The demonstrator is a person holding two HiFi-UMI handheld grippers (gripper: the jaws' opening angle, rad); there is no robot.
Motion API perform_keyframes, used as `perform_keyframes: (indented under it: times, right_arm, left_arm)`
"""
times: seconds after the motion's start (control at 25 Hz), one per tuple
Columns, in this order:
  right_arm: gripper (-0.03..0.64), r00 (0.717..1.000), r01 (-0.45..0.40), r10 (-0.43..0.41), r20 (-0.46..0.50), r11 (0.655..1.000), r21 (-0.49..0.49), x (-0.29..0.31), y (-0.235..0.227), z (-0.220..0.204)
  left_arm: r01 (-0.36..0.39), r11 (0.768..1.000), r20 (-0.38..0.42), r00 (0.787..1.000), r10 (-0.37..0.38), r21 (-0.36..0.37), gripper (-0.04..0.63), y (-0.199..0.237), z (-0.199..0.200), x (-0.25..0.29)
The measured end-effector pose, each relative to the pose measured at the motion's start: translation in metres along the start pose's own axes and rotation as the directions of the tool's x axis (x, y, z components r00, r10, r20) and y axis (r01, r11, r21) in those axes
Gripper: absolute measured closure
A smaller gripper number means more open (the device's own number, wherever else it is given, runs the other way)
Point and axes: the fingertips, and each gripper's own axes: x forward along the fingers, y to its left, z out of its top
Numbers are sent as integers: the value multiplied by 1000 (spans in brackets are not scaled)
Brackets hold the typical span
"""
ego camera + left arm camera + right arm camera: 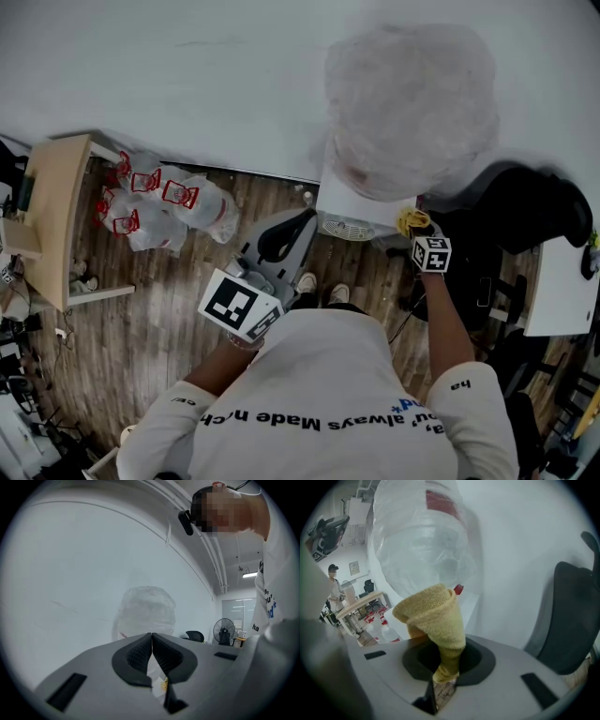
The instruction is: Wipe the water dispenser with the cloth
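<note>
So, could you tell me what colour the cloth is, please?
Yellow: the cloth is clearest in the right gripper view.

So the dispenser [361,202] is a white box standing upright against the wall, with a big bottle [412,103] on top, wrapped in cloudy clear plastic. The cloth [433,613] is yellow and terry-looking, bunched into a cone. Its narrow end is pinched in the right gripper [443,665], and its wide end is up by the dispenser's front, next to a red tap [458,589]. Can't tell if it's actually touching.

yellow cloth [433,616], seemingly white water dispenser [358,200]
</note>
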Motion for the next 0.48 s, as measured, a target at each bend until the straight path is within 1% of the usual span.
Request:
perform_keyframes:
  times: [0.32, 0.48]
  right_arm:
    - [557, 1000, 23, -23, 5, 1000, 2, -10, 6, -8]
    - [555, 1000, 28, -28, -13, 999, 27, -8, 4, -7]
  left_arm:
    - [2, 1000, 3, 1000, -2, 1, 575, -2, 2, -3]
    - [4, 1000, 8, 1000, -4, 3, 575, -3, 3, -4]
